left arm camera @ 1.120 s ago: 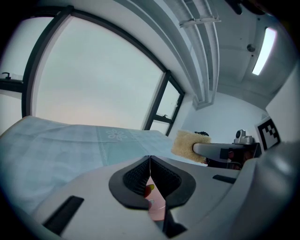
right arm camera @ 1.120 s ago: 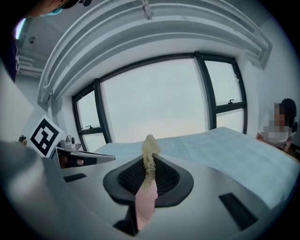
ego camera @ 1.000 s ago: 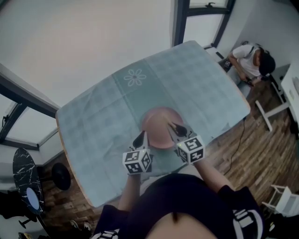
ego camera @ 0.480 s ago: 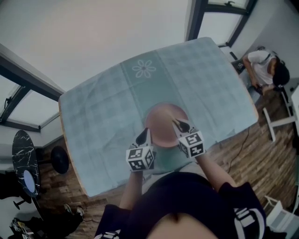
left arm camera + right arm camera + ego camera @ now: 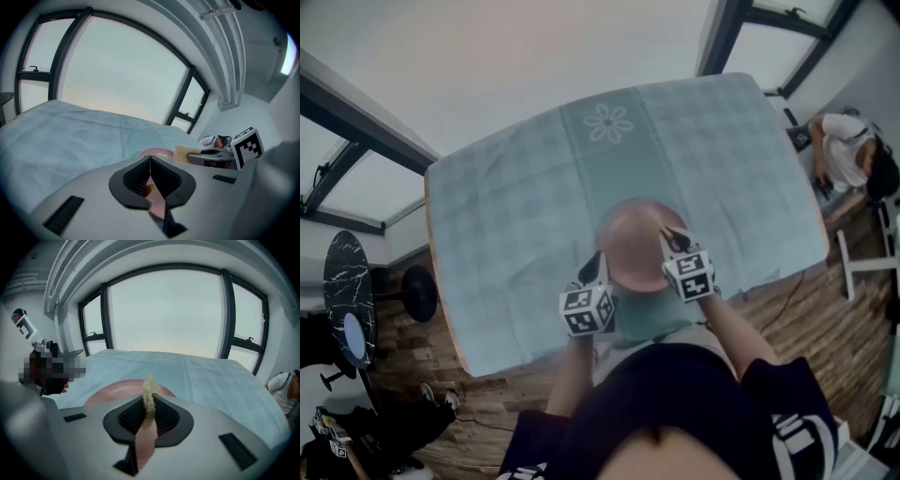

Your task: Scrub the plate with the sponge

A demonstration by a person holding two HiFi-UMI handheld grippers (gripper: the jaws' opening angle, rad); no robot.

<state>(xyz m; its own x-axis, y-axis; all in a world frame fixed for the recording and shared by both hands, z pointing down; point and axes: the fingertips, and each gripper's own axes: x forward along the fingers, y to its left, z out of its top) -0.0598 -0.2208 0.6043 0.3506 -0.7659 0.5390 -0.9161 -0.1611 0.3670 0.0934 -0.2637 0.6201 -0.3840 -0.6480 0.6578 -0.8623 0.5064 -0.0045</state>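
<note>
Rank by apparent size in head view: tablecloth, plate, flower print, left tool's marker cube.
1. tablecloth
2. plate
3. flower print and the marker cube of the left tool look alike; the cube sits nearer the camera, so unranked.

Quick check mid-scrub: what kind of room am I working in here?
Probably an office or studio room rather than a kitchen: large dark-framed windows, a checked-cloth table holding the plate, wood floor, and a person seated nearby.

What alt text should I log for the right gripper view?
The right gripper is shut on a tan sponge, held over a pink plate. The plate sits on a pale blue checked tablecloth, with large windows behind.
</note>
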